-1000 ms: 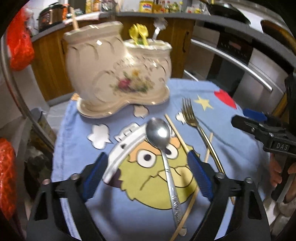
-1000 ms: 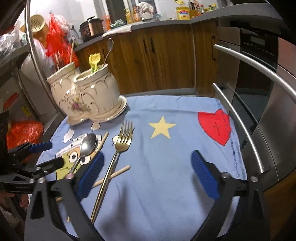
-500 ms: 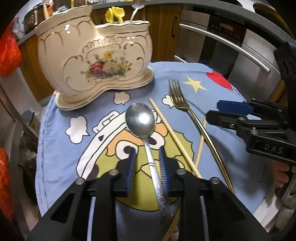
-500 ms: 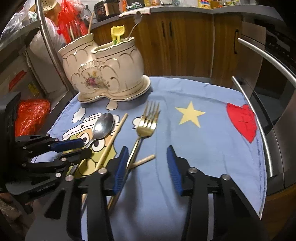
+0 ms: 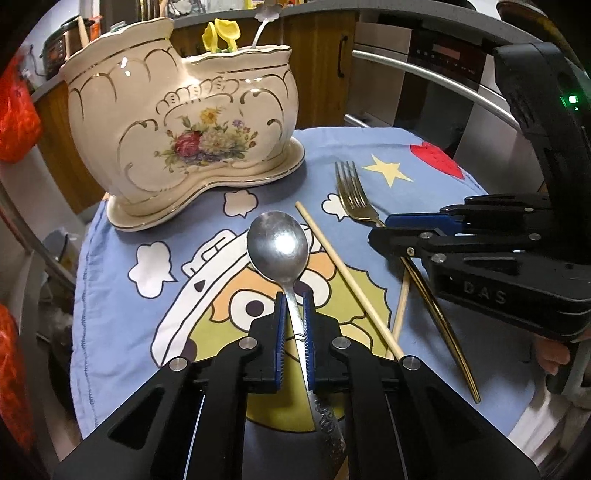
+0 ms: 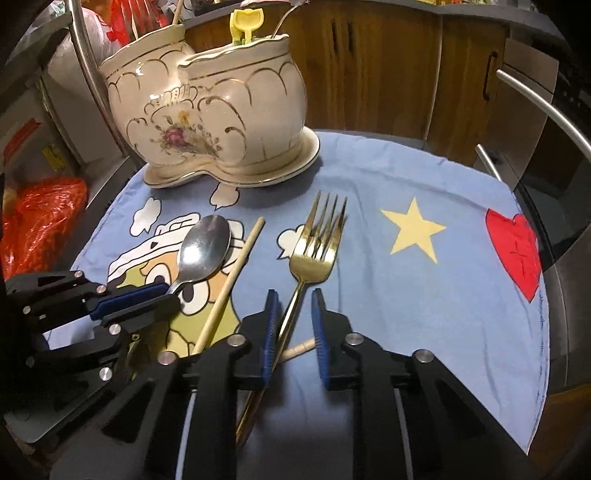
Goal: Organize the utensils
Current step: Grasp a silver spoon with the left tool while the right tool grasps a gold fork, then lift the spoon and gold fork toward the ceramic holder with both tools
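Observation:
A silver spoon (image 5: 277,243) lies on the blue cartoon cloth (image 5: 118,295). My left gripper (image 5: 294,299) is shut on its handle; it also shows in the right wrist view (image 6: 162,291). A gold fork (image 6: 317,243) lies to the right of it. My right gripper (image 6: 293,306) straddles the fork's handle with its jaws narrowed, a gap still on the right side. Two wooden chopsticks (image 5: 343,273) lie between spoon and fork. A cream floral ceramic utensil holder (image 5: 184,122) stands at the back, holding a yellow utensil (image 5: 221,33).
The cloth covers a small round table. Wooden cabinets (image 6: 388,66) and an oven with steel handles (image 5: 424,74) stand behind and to the right. Red bags (image 6: 40,214) lie on the left.
Both grippers have moved forward and closed in. The left jaws went from wide open to shut on the spoon handle. The right jaws narrowed around the fork handle.

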`<control>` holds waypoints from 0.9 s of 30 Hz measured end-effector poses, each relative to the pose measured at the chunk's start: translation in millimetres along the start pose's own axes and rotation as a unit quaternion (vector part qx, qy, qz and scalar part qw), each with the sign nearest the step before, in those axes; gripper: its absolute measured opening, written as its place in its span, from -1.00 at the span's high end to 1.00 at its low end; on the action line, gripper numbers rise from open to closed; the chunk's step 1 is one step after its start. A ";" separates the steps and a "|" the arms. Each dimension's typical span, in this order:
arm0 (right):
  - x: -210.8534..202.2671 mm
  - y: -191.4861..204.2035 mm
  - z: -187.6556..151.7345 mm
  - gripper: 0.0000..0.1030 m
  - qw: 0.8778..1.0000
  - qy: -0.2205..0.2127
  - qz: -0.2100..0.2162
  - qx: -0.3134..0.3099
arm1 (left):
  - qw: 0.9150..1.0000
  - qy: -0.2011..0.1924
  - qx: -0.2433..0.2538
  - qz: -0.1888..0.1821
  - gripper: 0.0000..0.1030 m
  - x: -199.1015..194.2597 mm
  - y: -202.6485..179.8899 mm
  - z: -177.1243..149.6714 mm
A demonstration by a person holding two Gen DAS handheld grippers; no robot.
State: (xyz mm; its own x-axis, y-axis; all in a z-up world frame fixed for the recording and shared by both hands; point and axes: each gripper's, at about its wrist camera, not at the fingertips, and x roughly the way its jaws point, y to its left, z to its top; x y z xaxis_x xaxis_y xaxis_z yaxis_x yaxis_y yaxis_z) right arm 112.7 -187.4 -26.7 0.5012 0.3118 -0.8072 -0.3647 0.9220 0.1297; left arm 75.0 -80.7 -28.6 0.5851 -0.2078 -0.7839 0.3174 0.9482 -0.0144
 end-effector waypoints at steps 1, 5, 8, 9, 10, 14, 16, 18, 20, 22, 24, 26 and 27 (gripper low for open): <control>0.3 -0.1 0.2 0.78 1.000 -0.001 -0.002 0.002 | 1.000 -0.002 -0.002 -0.002 0.83 0.5 0.6 -0.1; -3.2 -4.5 -1.0 0.86 0.999 -0.005 0.014 0.028 | 0.999 -0.005 -0.030 -0.024 0.88 -4.2 13.1 -4.2; -9.7 -5.2 -1.0 0.87 0.999 -0.017 0.013 0.029 | 0.999 -0.010 -0.034 -0.027 0.88 -9.3 15.6 -5.8; -13.0 -5.6 -1.3 0.88 0.999 -0.022 0.013 0.031 | 0.999 -0.013 -0.033 -0.027 0.88 -11.7 14.9 -5.8; -15.3 -6.1 -1.1 0.88 0.999 -0.025 0.014 0.033 | 0.999 -0.017 -0.032 -0.027 0.88 -13.9 14.1 -5.7; -29.4 -7.0 -0.5 0.89 0.998 -0.049 0.012 0.032 | 0.999 -0.031 -0.027 -0.026 0.88 -25.1 12.2 -5.0; -35.5 -6.6 -0.2 0.89 0.998 -0.059 0.009 0.029 | 0.999 -0.039 -0.027 -0.025 0.88 -30.5 12.6 -3.2; -42.8 -7.3 1.2 0.90 0.997 -0.069 0.008 0.029 | 0.998 -0.048 -0.029 -0.025 0.88 -37.4 15.3 -0.8; -49.3 -6.8 2.6 0.90 0.996 -0.081 0.007 0.029 | 0.998 -0.057 -0.031 -0.025 0.88 -44.7 18.1 1.2; -55.3 -5.7 3.6 0.90 0.995 -0.091 0.006 0.028 | 0.997 -0.067 -0.033 -0.025 0.89 -52.4 22.5 2.3; -61.1 -5.4 5.7 0.90 0.995 -0.099 0.007 0.029 | 0.996 -0.079 -0.033 -0.022 0.88 -61.2 25.1 4.9; -69.1 -4.7 7.4 0.90 0.993 -0.110 0.006 0.027 | 0.995 -0.090 -0.034 -0.019 0.88 -69.4 28.9 6.7; -72.3 -3.1 8.1 0.90 0.993 -0.116 0.005 0.026 | 0.995 -0.096 -0.035 -0.018 0.89 -74.1 30.6 7.8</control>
State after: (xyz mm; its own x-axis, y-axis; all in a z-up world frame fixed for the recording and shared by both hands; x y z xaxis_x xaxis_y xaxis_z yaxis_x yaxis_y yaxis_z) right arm 83.9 -210.9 36.0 0.6672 0.3590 -0.6527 -0.3326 0.9276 0.1702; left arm 47.2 -38.1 33.9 0.7080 -0.2771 -0.6496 0.2920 0.9524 -0.0880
